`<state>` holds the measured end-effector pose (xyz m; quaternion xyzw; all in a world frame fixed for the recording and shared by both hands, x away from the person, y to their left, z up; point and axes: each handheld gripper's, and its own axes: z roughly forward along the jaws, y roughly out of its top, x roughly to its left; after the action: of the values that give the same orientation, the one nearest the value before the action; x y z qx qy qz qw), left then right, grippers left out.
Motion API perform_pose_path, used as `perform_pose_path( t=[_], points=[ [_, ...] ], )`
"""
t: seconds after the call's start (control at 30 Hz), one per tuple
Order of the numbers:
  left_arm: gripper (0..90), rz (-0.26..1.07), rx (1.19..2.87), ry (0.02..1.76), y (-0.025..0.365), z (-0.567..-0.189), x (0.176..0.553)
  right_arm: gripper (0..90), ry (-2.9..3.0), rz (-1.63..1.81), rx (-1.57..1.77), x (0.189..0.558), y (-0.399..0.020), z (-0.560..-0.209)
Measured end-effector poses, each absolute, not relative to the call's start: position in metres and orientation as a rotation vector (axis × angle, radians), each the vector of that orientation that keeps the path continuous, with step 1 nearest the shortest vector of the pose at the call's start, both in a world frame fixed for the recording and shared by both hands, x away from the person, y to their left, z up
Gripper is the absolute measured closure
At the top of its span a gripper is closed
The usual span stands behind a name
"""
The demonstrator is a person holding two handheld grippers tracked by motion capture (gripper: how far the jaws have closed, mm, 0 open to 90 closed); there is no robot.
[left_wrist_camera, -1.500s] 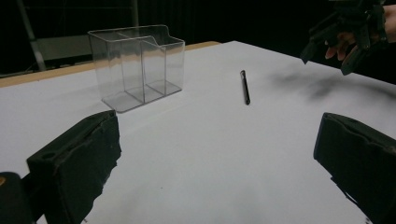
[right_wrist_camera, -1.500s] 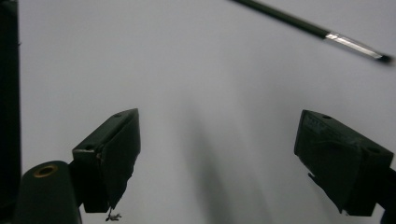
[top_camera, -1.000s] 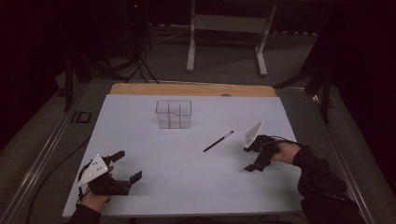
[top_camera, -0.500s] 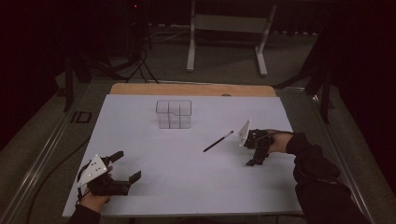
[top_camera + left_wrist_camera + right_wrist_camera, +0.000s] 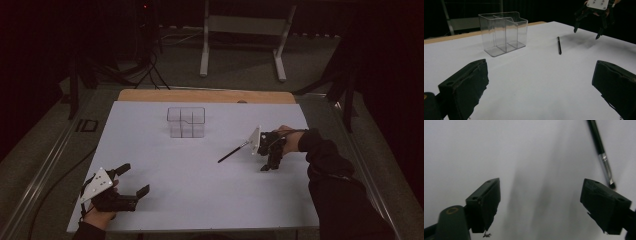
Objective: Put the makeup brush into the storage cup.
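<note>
A thin black brush [image 5: 234,151] with a silver ferrule lies on the white table cover [image 5: 200,200], right of the middle. My right gripper [image 5: 270,161] hangs open just right of the brush's far end, jaws pointing down and holding nothing. In the right gripper view the brush [image 5: 601,152] runs along the upper right, its tip close to the right jaw of the open gripper [image 5: 544,202]. A clear compartment box [image 5: 186,121] stands upright farther back. My left gripper [image 5: 135,178] rests open at the front left, far from both. From there I see the box [image 5: 502,32], the brush [image 5: 559,45] and the right gripper [image 5: 586,33].
A wooden strip [image 5: 205,96] of the table shows beyond the white cover. Behind it stands a pale metal stand [image 5: 245,30] on the dark floor. Cables [image 5: 145,75] lie at the back left. A person's dark sleeve [image 5: 335,180] comes in from the lower right.
The right gripper has moved left toward the brush's far end and tipped its jaws downward. The left gripper has stayed put.
</note>
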<state>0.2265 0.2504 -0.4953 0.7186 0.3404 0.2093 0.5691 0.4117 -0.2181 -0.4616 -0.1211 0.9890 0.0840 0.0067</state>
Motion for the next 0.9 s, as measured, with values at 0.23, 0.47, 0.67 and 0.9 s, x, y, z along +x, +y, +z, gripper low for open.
perform_pose_path(
  t=[0.23, 0.47, 0.67, 0.9],
  points=[
    [1.9, 0.499, 1.684, 0.814, 0.252, -0.496, 0.224, 14.6, 3.045, 0.207, -0.479, 0.424, -0.208, -0.459],
    [1.9, 0.503, 1.675, 0.834, 0.255, -0.496, 0.221, 14.6, 3.051, 0.264, -0.523, 0.437, -0.192, -0.461],
    [1.9, 0.515, 1.669, 0.852, 0.256, -0.496, 0.219, 33.5, 3.043, 0.247, -0.636, 0.448, -0.177, -0.462],
    [1.9, 0.527, 1.665, 0.871, 0.259, -0.496, 0.216, 43.2, 3.005, 0.208, -0.726, 0.462, -0.168, -0.464]
  ],
)
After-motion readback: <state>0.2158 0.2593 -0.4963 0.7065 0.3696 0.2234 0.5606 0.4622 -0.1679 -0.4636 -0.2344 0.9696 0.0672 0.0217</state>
